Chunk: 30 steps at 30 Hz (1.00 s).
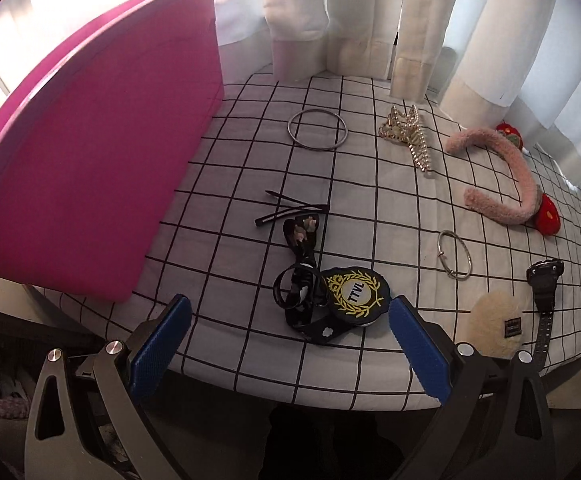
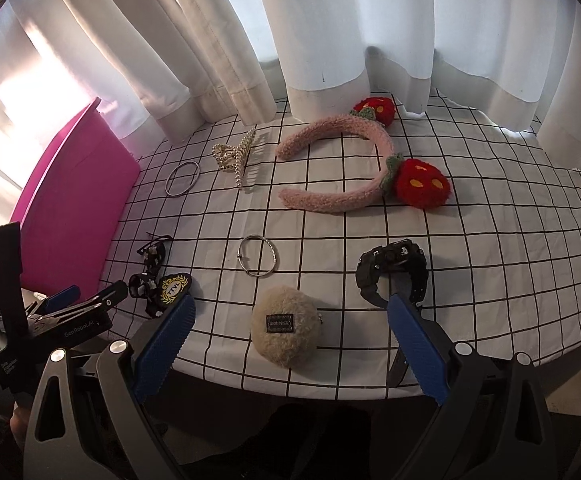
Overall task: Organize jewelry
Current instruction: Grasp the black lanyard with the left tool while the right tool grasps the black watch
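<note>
We see a desk (image 2: 490,264) under a white cloth with a black grid, backed by pale curtains (image 2: 330,20). At the desk's left edge stands a magenta plastic bin (image 1: 90,160), its wall facing us.

The left gripper (image 1: 290,344) hovers at the near edge with its blue-padded jaws spread wide and nothing between them. Just ahead of it, near the front edge, lies a round black badge with gold leaves and white lettering (image 1: 356,296), touching a tangle of black hair ties and clips (image 1: 300,280); two thin black hair pins (image 1: 290,208) lie crossed just beyond. Toward the back edge rests a large plain silver bangle (image 1: 317,131), and just right of it a gold claw clip set with pearls (image 1: 406,136).

Near the middle of the desk lies a small silver bracelet with a clasp (image 2: 258,256). Close to the front edge sits a cream fluffy pouch with a dark label (image 2: 284,326), between the spread jaws of the right gripper (image 2: 290,344), which hold nothing and stay apart from it.

Toward the back right sprawls a pink fuzzy headband with two red strawberry puffs (image 2: 350,196). Near the front right a black digital wristwatch (image 2: 392,266) lies on its side, its strap running behind the right gripper's right finger.
</note>
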Tool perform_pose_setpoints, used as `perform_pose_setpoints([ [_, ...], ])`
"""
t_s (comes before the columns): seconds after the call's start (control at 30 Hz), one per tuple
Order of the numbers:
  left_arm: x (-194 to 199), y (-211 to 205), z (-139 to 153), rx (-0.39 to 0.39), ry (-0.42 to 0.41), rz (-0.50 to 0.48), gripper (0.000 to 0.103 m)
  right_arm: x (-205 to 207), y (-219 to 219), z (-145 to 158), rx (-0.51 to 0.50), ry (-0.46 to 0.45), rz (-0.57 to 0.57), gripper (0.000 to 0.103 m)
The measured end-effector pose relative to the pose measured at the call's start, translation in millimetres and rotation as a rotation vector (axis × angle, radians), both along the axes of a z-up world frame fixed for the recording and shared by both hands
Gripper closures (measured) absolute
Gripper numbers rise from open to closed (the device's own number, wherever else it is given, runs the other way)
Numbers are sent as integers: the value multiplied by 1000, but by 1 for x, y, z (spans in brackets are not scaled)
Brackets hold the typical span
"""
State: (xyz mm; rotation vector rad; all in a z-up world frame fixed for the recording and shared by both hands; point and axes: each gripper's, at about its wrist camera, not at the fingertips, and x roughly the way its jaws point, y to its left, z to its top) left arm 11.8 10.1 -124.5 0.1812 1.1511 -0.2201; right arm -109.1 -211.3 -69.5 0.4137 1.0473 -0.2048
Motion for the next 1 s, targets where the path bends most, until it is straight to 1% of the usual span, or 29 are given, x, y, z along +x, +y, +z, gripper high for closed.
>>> perform_pose_setpoints([
  [0.1, 9, -5, -24, -1, 43, 14, 6, -3, -12, -12, -3, 7, -14, 11],
  [0.17, 16, -9, -36, 9, 47, 29, 6, -4, -22, -19, -13, 15, -26, 11],
  [0.3, 26, -14, -52, 32, 46, 43, 6, -3, -40, -34, -40, 40, -53, 11],
  [0.5, 28, -19, -68, 43, 52, 43, 6, 6, -59, -58, -85, 86, -50, 11],
  [0.67, 28, -17, -70, 21, 39, 49, 5, 19, -68, -80, -75, 134, -39, 11],
  [0.77, 30, -17, -71, 2, 43, 56, 5, 27, -69, -94, -78, 180, -33, 11],
  [1.0, 32, -11, -76, -59, 52, 85, 5, 35, -75, -115, -87, 220, -41, 11],
])
